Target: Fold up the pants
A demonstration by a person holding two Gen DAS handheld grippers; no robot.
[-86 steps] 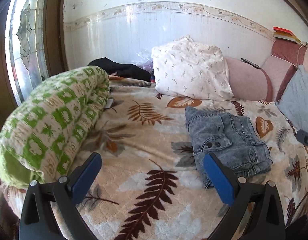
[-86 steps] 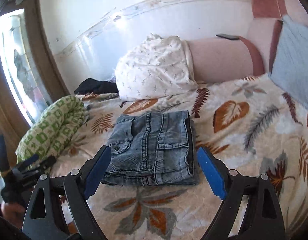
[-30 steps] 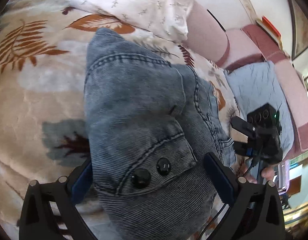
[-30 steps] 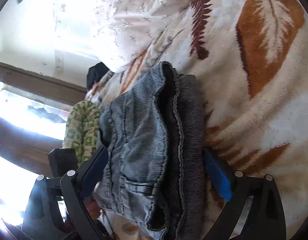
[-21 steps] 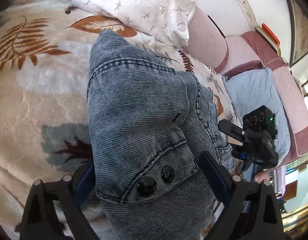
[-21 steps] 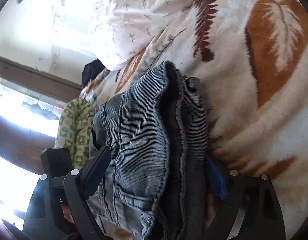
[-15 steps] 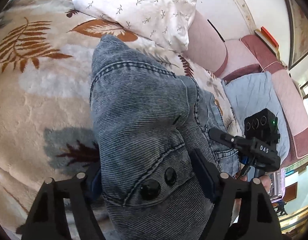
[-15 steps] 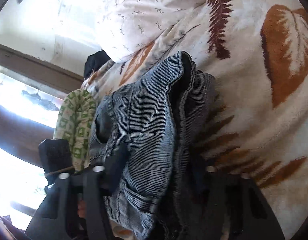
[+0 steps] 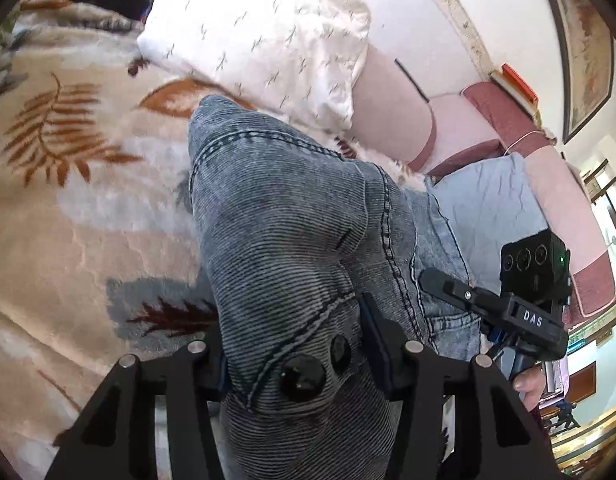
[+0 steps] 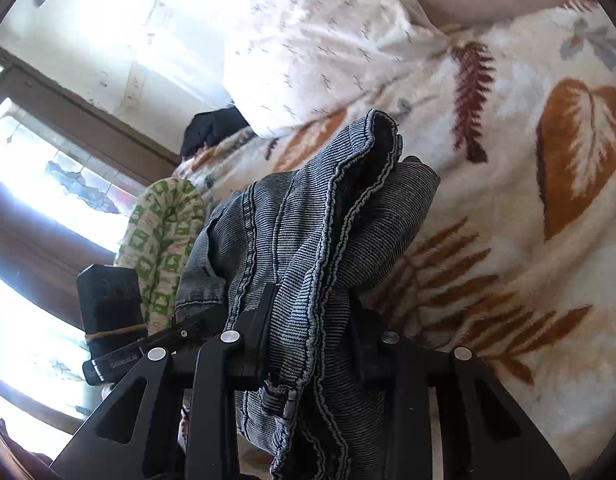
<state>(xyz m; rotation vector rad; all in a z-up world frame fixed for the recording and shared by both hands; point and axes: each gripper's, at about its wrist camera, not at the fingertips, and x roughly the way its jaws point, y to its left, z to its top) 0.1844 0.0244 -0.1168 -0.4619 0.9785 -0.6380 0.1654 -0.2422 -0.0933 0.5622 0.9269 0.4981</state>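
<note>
As claws (image 9: 293, 344) close, jeans (image 9: 283, 216) bunch between.

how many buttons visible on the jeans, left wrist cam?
2. Both dark buttons sit on the waistband of the jeans, between the left gripper's fingers: a larger one and a smaller one up-right of it. Others may be hidden in folds.

"DAS" in white, right claw (image 9: 534, 318) body

Ribbed grey denim pants (image 9: 291, 216) w/ glossy black buttons (image 9: 301, 372); fuzzy plush blanket (image 9: 67, 216).
</note>
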